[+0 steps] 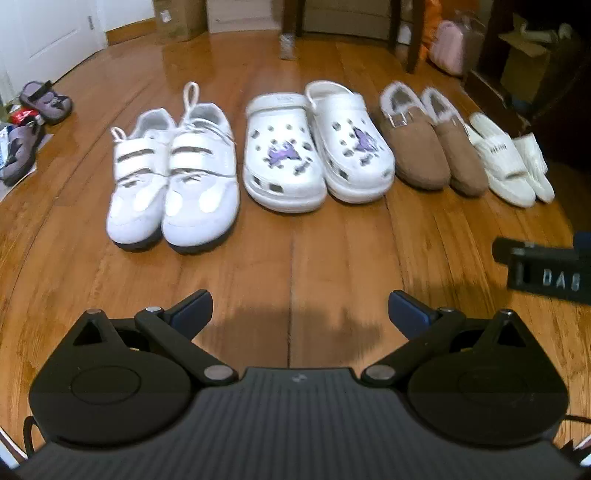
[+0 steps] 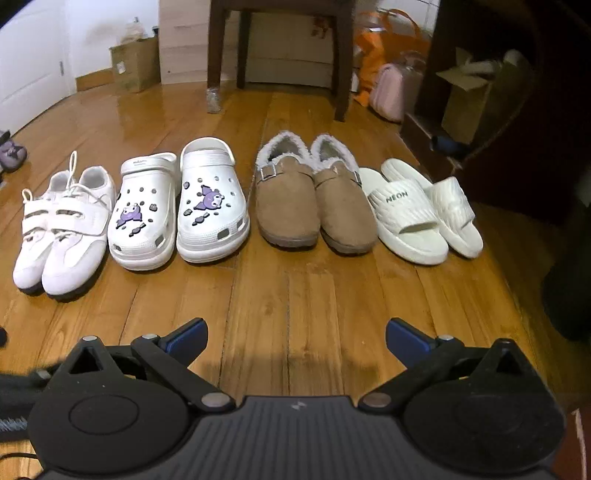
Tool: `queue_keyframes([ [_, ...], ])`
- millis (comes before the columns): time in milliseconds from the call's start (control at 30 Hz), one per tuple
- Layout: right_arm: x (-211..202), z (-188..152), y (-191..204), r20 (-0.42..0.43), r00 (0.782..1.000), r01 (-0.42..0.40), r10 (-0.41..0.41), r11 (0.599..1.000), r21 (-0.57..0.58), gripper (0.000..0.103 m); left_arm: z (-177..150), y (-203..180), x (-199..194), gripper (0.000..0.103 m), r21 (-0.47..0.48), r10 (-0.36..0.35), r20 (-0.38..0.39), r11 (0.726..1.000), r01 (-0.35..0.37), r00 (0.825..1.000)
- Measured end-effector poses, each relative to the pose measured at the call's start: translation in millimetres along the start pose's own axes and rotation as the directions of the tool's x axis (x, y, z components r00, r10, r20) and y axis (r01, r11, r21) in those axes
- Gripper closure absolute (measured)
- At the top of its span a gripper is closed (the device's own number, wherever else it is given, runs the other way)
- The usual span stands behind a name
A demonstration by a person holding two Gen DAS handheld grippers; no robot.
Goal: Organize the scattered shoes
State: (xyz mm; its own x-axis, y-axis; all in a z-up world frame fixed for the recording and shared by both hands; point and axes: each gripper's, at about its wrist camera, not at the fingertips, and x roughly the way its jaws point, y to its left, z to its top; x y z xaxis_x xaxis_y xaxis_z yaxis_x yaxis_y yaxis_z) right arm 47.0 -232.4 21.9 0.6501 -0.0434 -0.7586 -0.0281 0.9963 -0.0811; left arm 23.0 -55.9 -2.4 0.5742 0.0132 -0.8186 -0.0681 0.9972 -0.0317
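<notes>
A glossy, honey-coloured wooden plank floor [image 2: 295, 295] ran back to white walls, a white panelled door [image 1: 48, 33] at ten o'clock and the dark legs of a wooden chair [image 2: 341, 74] at twelve. On the boards stood four pairs of shoes in one row, toes toward the cameras, each pair's shoes side by side.

From nine o'clock round to three in the right wrist view came smooth white leather trainers with two wide strap closures and dark soles [image 2: 62, 236], chunky white moulded foam clogs pierced with holes and studded with purple cartoon charms [image 2: 177, 214], tan suede slip-ons with metal buckles and pale fleecy linings [image 2: 314, 206], and cream ribbed rubber slides lettered "NEON" [image 2: 417, 214]. The slip-ons and slides sat just beside each other; a slightly wider strip of floor parted the trainers from the clogs in the left wrist view.

Well apart from the row, at nine to ten o'clock in the left view, lay two small purple-grey strapped sandals [image 1: 33, 122] beside scattered papers.

The left gripper [image 1: 300, 314] hung above bare floor with its blue-padded black fingers spread wide and nothing between them. The right gripper [image 2: 295, 339] did the same, jaws wide apart and empty.
</notes>
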Motion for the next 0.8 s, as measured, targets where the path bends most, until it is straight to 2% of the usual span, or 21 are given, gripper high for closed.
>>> queue_keyframes([
  [533,16,-17,8,-0.051,0.998,-0.022,0.022,1.000,-0.013,0.001,-14,6,15,0.000,-0.025,0.023,-0.043,0.999,-0.024,0.999],
  [800,27,-24,16,-0.097,0.995,-0.030,0.026,0.999,-0.041,0.001,-14,12,15,0.000,-0.036,-0.003,-0.038,0.999,0.002,0.999],
])
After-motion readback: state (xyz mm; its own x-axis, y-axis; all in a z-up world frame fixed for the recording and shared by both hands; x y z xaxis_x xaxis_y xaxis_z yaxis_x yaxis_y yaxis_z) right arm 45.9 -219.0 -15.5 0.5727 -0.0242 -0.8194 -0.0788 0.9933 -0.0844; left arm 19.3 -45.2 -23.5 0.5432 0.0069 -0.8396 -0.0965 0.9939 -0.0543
